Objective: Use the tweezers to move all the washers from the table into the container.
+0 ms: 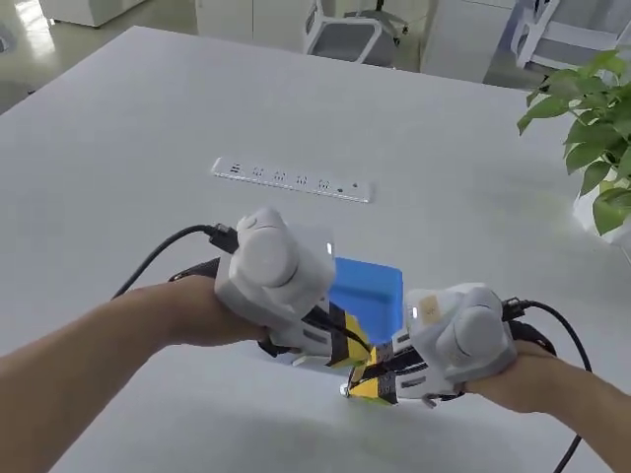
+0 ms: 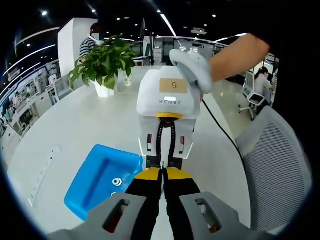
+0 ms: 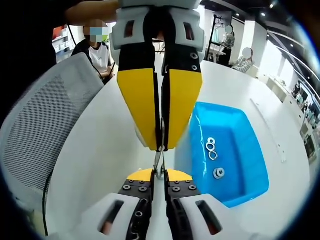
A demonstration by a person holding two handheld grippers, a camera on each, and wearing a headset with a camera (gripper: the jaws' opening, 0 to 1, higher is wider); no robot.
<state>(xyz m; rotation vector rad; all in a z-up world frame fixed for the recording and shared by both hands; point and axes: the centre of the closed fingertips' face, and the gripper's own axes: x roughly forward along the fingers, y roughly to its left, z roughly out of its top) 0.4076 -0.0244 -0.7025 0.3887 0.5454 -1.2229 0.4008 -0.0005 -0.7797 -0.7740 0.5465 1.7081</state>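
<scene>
As the left gripper [image 2: 163,172] and right gripper [image 3: 159,174] sit tip to tip, both jaws pinched shut on one pair of tweezers [image 3: 160,150], it looks like a regrip. Four washers [image 3: 218,173] lie in the single blue container [image 3: 235,130] just beside. Next up: one firm hold.

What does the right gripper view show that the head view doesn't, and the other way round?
The right gripper view adds four washers lying inside the blue container, and it makes plain the thin tweezers pinched between the jaws of both grippers. The head view adds the leafy plant at the table's far side. Both share the blue container, the white table, and the left gripper and right gripper meeting tip to tip.
</scene>
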